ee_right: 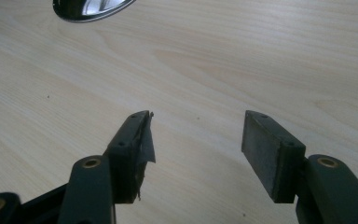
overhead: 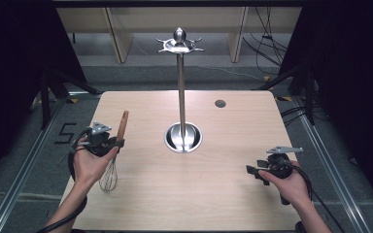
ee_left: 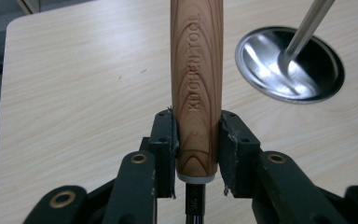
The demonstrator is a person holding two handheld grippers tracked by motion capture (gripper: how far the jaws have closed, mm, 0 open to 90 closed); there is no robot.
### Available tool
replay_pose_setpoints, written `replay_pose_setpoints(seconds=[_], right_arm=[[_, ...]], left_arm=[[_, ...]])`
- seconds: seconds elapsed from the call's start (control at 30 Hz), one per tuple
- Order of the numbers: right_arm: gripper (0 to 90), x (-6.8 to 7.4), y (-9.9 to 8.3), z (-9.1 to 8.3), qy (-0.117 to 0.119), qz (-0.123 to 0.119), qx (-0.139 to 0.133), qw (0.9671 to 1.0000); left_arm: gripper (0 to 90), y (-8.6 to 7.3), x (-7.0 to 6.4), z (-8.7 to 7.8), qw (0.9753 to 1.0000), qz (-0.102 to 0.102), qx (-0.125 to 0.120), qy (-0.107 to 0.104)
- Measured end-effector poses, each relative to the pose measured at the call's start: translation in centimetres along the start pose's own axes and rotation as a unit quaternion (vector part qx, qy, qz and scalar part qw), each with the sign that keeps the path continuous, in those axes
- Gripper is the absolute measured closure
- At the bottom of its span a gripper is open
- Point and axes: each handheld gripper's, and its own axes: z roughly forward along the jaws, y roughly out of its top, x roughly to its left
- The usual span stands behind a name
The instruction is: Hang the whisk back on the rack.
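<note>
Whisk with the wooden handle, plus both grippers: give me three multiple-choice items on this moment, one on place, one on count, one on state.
1. Where does the wire whisk with the wooden handle sit?
A. left part of the table
B. hung on the stand
C. on the floor

2. How many grippers hold something?
A. none
B. one
C. two

3. How do the right gripper's jaws stand?
A. shut on the whisk
B. shut on nothing
C. open over bare wood

Answers:
1 A: the high view shows it on the left of the light wooden table, away from the steel utensil stand with a round base.
2 B: the left gripper clamps the handle; the right gripper has nothing between its jaws.
3 C: its own view shows a wide gap over the tabletop.
</note>
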Motion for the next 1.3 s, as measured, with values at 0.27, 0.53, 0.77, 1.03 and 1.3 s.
replay_pose_setpoints(seconds=[0.27,0.53,0.77,1.03,1.3], right_arm=[[43.0,0.0,0.0,0.0,-0.001,-0.002,-0.001,1.0000],[43.0,0.1,0.0,0.0,0.001,0.004,0.001,1.0000],[43.0,0.1,0.0,0.0,0.000,0.004,0.002,1.0000],[42.9,0.1,0.0,0.0,-0.001,0.002,0.000,1.0000],[42.9,0.1,0.0,0.0,-0.001,0.004,-0.002,1.0000]], left_arm=[[68.4,0.4,-0.2,-0.9,0.9974,-0.008,-0.071,-0.009],[68.5,0.7,-0.3,-1.5,0.9926,-0.003,-0.120,-0.021],[68.5,1.0,-0.4,-2.0,0.9870,0.010,-0.156,-0.036],[68.4,1.3,-1.0,-2.6,0.9775,0.044,-0.192,-0.076],[68.4,1.8,-1.7,-3.3,0.9715,0.039,-0.215,-0.093]])
